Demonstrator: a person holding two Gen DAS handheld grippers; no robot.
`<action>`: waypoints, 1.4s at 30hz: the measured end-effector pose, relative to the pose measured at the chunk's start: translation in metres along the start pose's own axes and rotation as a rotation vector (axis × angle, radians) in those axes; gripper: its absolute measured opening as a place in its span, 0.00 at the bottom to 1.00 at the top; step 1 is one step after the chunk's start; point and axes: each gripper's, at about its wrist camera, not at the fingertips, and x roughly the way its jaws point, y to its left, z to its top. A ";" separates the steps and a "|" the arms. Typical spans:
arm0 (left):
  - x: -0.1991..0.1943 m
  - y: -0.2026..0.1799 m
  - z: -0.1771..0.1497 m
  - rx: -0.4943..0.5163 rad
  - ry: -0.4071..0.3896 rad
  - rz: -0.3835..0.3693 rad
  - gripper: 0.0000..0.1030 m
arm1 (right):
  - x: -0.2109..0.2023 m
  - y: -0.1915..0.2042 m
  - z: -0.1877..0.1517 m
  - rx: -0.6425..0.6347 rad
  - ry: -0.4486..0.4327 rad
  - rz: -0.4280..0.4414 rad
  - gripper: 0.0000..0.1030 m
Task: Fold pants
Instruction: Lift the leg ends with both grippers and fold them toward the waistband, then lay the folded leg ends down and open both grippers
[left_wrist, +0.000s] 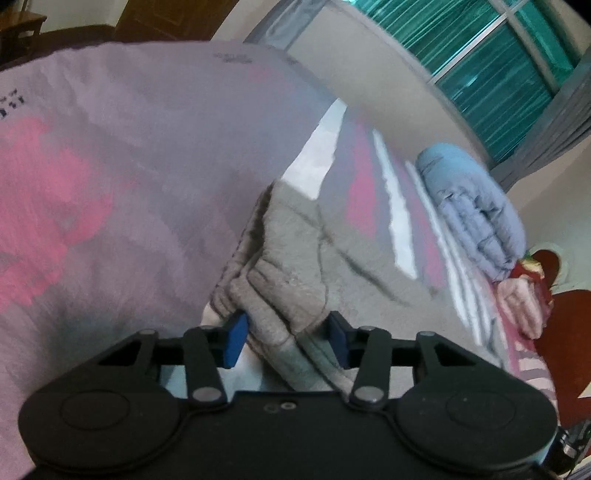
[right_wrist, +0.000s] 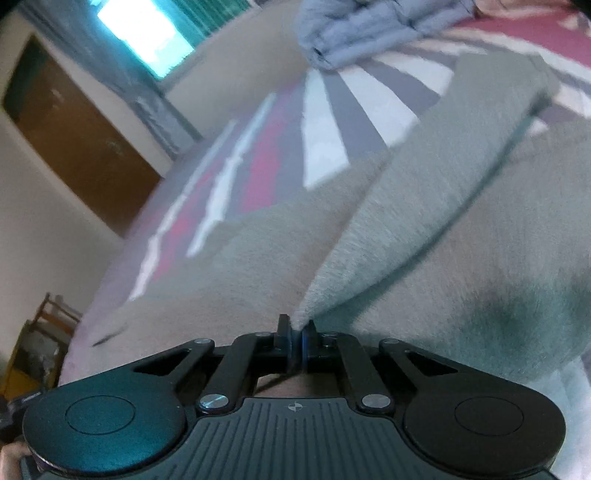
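Grey fleece pants (left_wrist: 295, 258) lie on a bed with a pink, grey and white patterned cover (left_wrist: 92, 166). In the left wrist view my left gripper (left_wrist: 286, 339) is open, with its blue pads on either side of the bunched elastic waistband, which sits between them. In the right wrist view my right gripper (right_wrist: 295, 343) is shut on a pinched corner of the grey pants (right_wrist: 424, 206), and the held fabric rises as a taut fold above the layer below.
A folded light blue quilted garment (left_wrist: 472, 199) and a pink item (left_wrist: 521, 299) lie at the bed's far side. A window with green panes (left_wrist: 498, 66), a wall and a brown door (right_wrist: 81, 140) surround the bed.
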 end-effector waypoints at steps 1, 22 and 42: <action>-0.005 -0.001 0.000 0.002 -0.010 -0.006 0.33 | -0.009 0.004 -0.001 -0.010 -0.014 0.018 0.04; -0.011 0.013 0.002 -0.135 -0.041 -0.036 0.29 | -0.053 -0.019 -0.054 0.010 0.003 0.026 0.05; -0.018 0.010 0.005 -0.081 -0.095 0.072 0.09 | -0.059 0.017 -0.029 0.003 -0.018 0.087 0.04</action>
